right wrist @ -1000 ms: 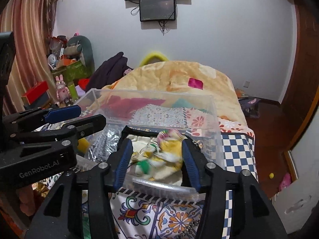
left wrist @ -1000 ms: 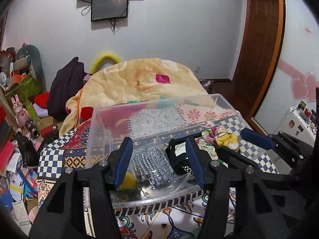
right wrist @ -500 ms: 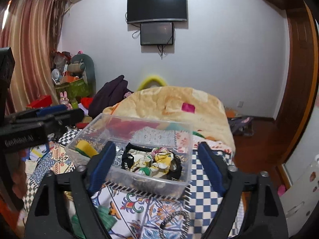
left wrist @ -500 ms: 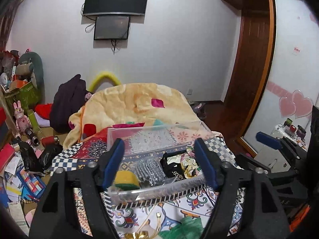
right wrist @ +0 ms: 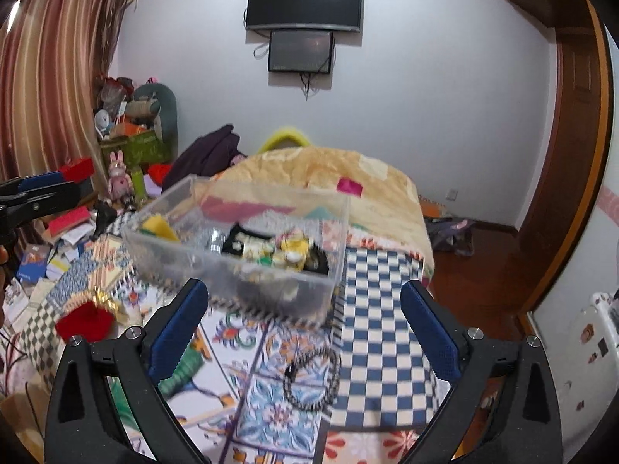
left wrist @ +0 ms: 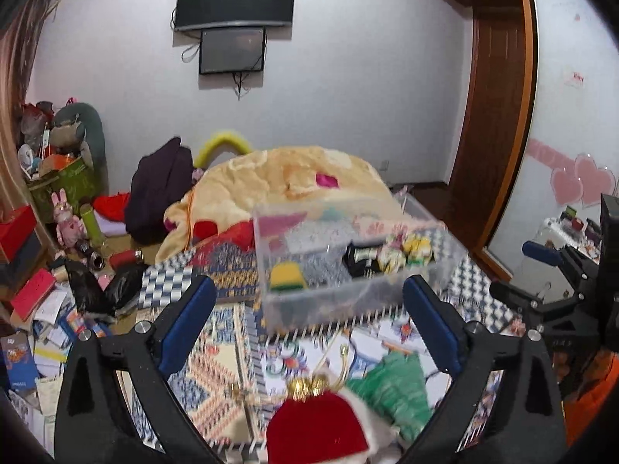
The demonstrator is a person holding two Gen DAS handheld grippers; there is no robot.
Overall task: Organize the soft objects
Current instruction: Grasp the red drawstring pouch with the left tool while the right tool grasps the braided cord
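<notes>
Both grippers hang wide open and empty above the patterned bed cover [right wrist: 371, 309], the left gripper [left wrist: 309, 332] over a red velvet pouch [left wrist: 317, 429] and a green cloth [left wrist: 394, 382], the right gripper [right wrist: 303, 328] over a black beaded loop [right wrist: 309, 379]. Ahead of them sits the clear plastic box [right wrist: 232, 259], its long side running left to right across the bed. From left to right it holds a yellow-green sponge [left wrist: 286, 276], a grey mesh bundle [left wrist: 325, 266], and black and yellow-white scrunchies [right wrist: 282, 249], with a yellow blanket [right wrist: 329, 174] heaped behind.
</notes>
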